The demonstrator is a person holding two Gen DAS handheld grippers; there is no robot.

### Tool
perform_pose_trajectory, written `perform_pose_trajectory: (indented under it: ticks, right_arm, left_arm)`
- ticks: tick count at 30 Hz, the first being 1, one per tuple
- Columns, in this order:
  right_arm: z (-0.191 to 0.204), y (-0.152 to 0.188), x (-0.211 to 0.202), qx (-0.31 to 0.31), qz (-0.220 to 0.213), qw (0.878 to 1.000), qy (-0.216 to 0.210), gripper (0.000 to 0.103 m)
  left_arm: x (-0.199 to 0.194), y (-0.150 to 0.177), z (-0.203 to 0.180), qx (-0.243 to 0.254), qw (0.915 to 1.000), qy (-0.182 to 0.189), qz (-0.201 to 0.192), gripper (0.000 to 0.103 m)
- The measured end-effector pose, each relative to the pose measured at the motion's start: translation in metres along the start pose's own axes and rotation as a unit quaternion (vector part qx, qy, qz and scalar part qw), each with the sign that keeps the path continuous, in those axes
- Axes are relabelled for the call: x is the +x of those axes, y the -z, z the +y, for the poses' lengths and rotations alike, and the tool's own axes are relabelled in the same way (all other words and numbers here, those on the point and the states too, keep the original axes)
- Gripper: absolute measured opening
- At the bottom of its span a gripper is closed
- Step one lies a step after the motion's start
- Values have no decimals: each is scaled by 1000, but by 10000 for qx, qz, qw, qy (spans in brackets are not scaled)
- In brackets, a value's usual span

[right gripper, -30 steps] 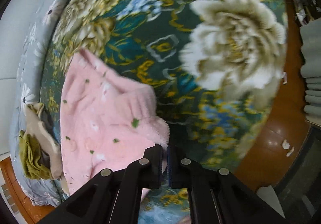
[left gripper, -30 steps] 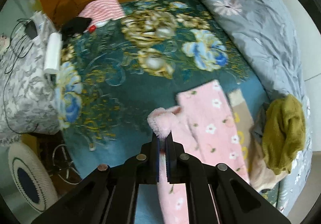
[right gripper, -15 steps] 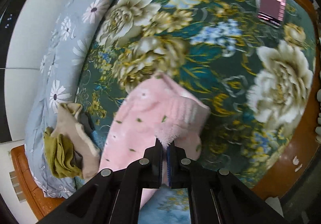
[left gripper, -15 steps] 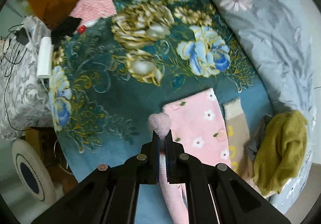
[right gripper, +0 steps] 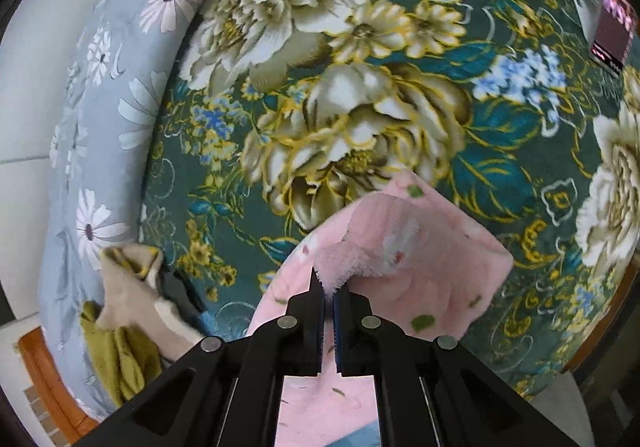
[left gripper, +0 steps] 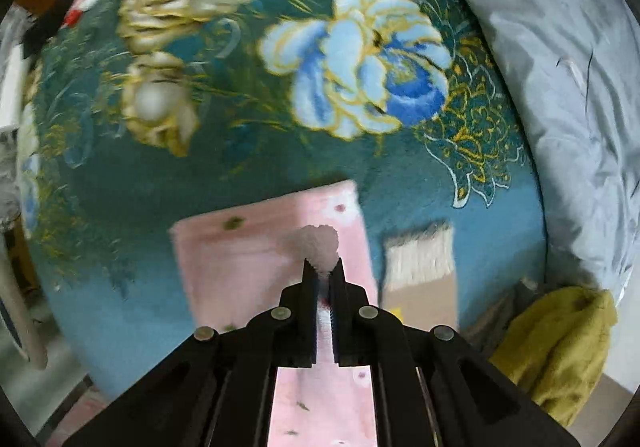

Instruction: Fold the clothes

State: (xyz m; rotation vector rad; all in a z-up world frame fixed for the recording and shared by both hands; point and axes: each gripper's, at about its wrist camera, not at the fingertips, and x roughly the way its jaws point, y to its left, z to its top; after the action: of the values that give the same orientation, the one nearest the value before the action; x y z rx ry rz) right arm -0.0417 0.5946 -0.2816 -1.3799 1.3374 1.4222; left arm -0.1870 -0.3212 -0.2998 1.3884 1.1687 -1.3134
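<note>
Pink fleece garment (left gripper: 256,247), small floral print, fluffy edge.

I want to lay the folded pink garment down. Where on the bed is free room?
The floral blanket is bare between the pink garment, the grey daisy quilt and the phone. Crowded: the olive cloth and beige cloth by the quilt.

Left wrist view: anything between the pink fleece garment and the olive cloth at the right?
Yes. In the left wrist view a beige folded cloth lies on the teal floral blanket, between the pink fleece garment and the olive cloth.
</note>
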Motion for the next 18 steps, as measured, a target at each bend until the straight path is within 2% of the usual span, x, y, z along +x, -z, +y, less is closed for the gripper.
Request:
perform_pose_trajectory:
  ticks: [1, 4, 6, 8, 10, 12, 13, 14, 15, 18]
  right_arm:
    - [2, -1, 4, -3, -27, 10000, 29, 4]
    - [3, -2, 12, 35, -135, 9999, 77, 4]
    - [4, -2, 17, 66, -213, 9997, 83, 5]
    - [6, 0, 19, 74, -299, 9995, 25, 8]
    - [10, 3, 18, -6, -384, 9992, -147, 11]
    - [14, 6, 17, -106, -469, 9983, -343, 21]
    - [16, 9, 12, -166, -567, 9972, -461, 36]
    - [18, 13, 8, -207, -668, 9961, -545, 47]
    - [19, 18, 3, -248, -747, 9950, -611, 48]
    - [23, 38, -7, -448, -788, 9935, -684, 49]
  left_arm:
    - [6, -2, -4, 89, 10000, -28, 10, 5]
    - [22, -9, -8, 143, 9996, 213, 67, 6]
    - [27, -13, -8, 208, 9977, 630, 148, 18]
    - [21, -14, -6, 362, 9936, 1062, 89, 39]
    - [9, -14, 1, 552, 9864, 1550, 36, 47]
    - [-8, -12, 15, 797, 9823, 1692, -105, 49]
    - [-15, -9, 25, 936, 9826, 1591, -215, 51]
    - [-21, -6, 35, 1078, 9829, 1457, -332, 52]
    - [-24, -3, 48, 1218, 9831, 1294, -440, 52]
    - [-8, 7, 81, 1346, 9857, 987, -252, 52]
